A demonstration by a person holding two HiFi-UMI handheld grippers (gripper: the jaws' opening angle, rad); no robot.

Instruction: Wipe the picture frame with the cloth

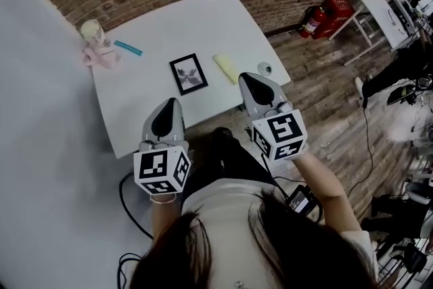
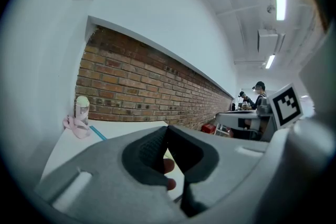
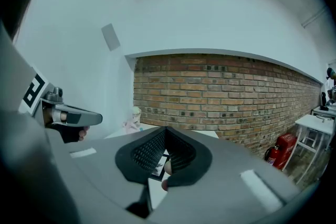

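While my left gripper (image 1: 169,108) and right gripper (image 1: 249,81) hover above the near edge of the white table (image 1: 203,20), I see the jaws of both pressed together with nothing between them. The black picture frame (image 1: 189,74) lies flat on the table just beyond the 2 grippers, and the yellow cloth (image 1: 226,68) lies just right of it, not touching it.
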